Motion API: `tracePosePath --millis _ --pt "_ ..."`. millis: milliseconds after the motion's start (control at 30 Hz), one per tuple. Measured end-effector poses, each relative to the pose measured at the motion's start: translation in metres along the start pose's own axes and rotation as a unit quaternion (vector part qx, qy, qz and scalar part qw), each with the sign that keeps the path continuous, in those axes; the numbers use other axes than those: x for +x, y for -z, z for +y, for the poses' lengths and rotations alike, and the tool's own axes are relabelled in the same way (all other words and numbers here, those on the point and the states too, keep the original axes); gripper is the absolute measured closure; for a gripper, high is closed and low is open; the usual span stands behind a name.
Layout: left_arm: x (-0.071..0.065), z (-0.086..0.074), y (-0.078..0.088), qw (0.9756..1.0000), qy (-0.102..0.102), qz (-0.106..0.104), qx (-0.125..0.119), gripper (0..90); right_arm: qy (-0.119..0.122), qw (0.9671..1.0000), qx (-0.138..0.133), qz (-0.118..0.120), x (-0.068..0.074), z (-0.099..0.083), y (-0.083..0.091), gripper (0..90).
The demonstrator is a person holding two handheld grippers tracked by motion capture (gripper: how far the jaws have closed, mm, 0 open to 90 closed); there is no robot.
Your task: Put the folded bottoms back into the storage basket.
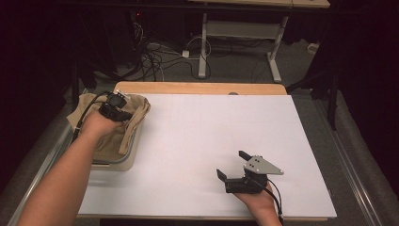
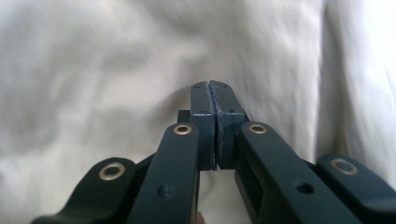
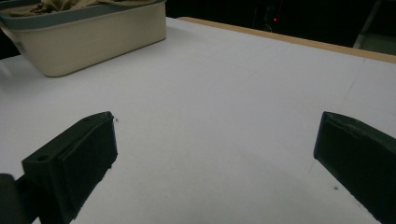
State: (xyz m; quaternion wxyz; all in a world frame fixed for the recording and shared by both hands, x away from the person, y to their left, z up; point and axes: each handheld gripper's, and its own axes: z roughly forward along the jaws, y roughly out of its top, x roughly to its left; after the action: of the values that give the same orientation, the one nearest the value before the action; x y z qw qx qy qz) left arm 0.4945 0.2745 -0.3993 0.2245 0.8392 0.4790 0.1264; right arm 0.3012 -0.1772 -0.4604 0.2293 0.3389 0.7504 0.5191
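At far left, one rectangular cream plastic bin with rounded corners holds a crumpled tan cloth, soft and creased. The left tool hangs over the cloth, forearm reaching forward; its jaws meet pad to pad, and whether cloth is pinched cannot be told. On the matte white desk, near right, the right tool rests level, jaws wide apart and empty.

Dim room, bright table, soft blur
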Motion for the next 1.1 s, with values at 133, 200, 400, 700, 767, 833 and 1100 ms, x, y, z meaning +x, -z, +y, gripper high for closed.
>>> tracePosePath --millis 133,200,400,700,767,833,1100 --pt "0.006 0.006 -0.009 0.9988 0.037 -0.023 -0.024 86.3 0.0 1.0 0.004 -0.001 -0.001 -0.005 0.003 0.5" --pt "0.007 0.009 -0.014 0.9984 0.035 -0.02 -0.039 86.5 0.002 1.0 0.007 0.0 -0.001 -0.008 0.006 0.5" --pt "0.01 0.015 -0.022 0.9976 0.041 -0.011 -0.055 86.5 -0.012 0.9999 0.001 -0.007 -0.006 -0.014 0.016 0.6" --pt "0.008 0.011 -0.045 0.9986 0.042 -0.016 -0.027 87.5 -0.012 0.9999 0.004 -0.006 -0.004 -0.016 0.014 1.0" --pt "0.007 0.008 -0.052 0.999 0.039 -0.015 -0.019 87.5 -0.01 0.9999 0.005 -0.006 -0.004 -0.015 0.013 1.1" --pt "0.007 0.005 -0.06 0.9991 0.037 -0.017 0.004 87.5 -0.009 0.9999 0.005 -0.005 -0.003 -0.015 0.012 1.3" --pt "0.006 0.0 -0.065 0.9993 0.033 -0.019 0.005 87.6 -0.004 0.9999 0.011 -0.004 -0.002 -0.017 0.01 2.0"
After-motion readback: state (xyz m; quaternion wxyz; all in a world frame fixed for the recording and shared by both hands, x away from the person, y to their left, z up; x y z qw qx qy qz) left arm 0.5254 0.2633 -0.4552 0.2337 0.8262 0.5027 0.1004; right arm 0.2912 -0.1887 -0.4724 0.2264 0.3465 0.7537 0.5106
